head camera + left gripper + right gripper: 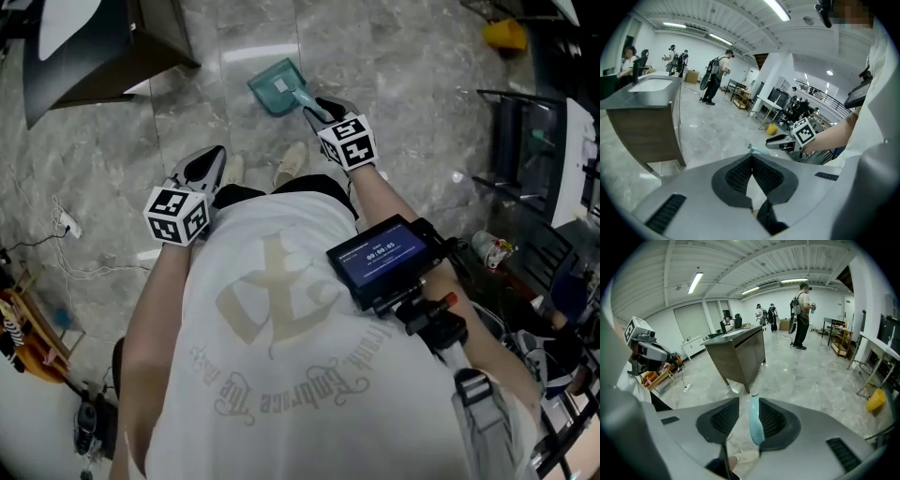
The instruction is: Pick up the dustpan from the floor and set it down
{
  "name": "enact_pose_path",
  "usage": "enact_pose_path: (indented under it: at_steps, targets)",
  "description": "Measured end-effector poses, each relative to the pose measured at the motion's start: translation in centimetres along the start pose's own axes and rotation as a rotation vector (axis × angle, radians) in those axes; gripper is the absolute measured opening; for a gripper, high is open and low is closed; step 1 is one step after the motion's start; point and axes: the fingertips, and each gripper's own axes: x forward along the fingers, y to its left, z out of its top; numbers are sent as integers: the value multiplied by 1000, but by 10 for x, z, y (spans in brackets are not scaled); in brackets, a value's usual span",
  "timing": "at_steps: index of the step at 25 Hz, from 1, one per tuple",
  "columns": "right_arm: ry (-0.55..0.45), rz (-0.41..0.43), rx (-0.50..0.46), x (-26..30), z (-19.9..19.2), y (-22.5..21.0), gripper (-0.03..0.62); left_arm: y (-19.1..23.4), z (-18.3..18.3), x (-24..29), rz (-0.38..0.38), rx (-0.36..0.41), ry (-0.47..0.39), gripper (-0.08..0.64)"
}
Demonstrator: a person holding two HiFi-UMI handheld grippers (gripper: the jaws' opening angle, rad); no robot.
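Dustpan (276,86): one, its handle between right gripper (317,108) parted jaws

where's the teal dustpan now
In the head view the teal plastic dustpan lies upper centre on the grey marble floor ahead of the person's shoes, its handle between the jaws of the right hand-held gripper.

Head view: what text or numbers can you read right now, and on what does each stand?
"Embrace The", likely, rest unsure: upside-down gothic lettering on the shirt back.
Timer-like digits on the screen: too small to read.
The white label on the dustpan: too blurred to read.
The marker cubes: square codes only, no words.
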Motion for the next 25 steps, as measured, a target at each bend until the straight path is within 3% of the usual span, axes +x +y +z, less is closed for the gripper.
enact_pose_path:
  at_steps: [9, 25]
  targets:
    - [116, 22, -40, 46, -8, -7, 219, 13, -10, -17, 82, -55, -11, 11]
    - [196, 22, -52, 64, -29, -12, 222, -8, -27, -38, 172, -117, -32, 11]
